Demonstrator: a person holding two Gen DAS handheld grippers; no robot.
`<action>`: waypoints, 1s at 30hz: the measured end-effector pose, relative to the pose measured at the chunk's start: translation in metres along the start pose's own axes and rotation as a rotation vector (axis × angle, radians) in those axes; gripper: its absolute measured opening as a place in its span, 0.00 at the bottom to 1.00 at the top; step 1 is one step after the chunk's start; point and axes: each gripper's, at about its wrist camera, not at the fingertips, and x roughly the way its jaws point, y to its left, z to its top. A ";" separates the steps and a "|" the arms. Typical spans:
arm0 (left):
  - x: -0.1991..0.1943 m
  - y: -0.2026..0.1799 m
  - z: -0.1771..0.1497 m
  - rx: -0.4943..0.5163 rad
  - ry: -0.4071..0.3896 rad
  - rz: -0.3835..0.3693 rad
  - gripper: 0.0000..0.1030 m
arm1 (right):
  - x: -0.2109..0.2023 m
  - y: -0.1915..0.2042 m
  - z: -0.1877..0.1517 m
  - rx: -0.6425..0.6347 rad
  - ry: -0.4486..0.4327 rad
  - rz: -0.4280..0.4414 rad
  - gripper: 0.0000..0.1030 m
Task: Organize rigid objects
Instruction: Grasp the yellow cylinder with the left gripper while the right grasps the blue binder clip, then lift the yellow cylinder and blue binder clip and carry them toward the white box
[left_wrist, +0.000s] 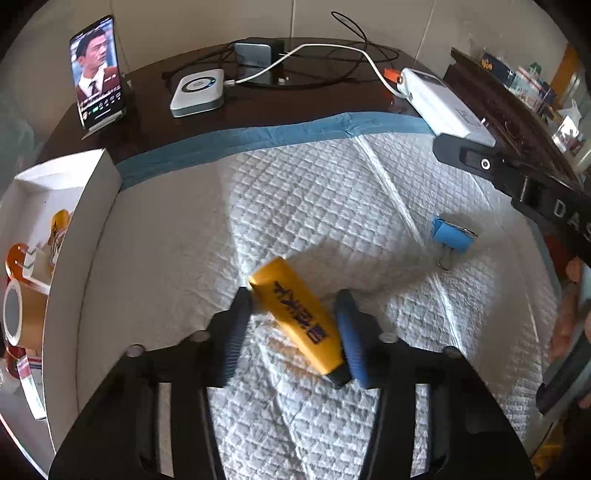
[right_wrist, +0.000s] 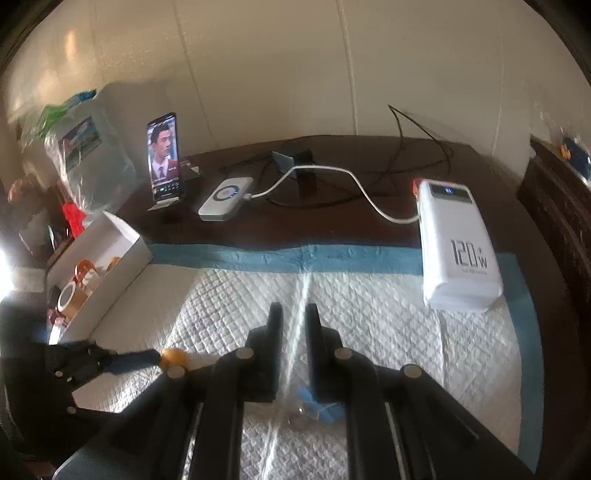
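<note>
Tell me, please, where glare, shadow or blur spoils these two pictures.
Left wrist view: sharp centre, the yellow case casts a soft shadow on the quilted pad, edges bend from fisheye. Right wrist view: hazy overall, strong glare at the left edge, a bright streak down the pad's crease.
</note>
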 end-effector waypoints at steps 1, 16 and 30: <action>-0.001 0.003 -0.001 -0.006 -0.001 -0.011 0.40 | 0.001 -0.005 -0.001 0.031 0.004 0.000 0.11; -0.004 -0.006 -0.008 0.033 -0.035 -0.089 0.23 | -0.008 -0.030 -0.039 0.149 0.040 -0.116 0.62; -0.027 0.014 -0.017 -0.026 -0.083 -0.141 0.22 | -0.012 -0.006 -0.048 0.189 0.068 -0.166 0.62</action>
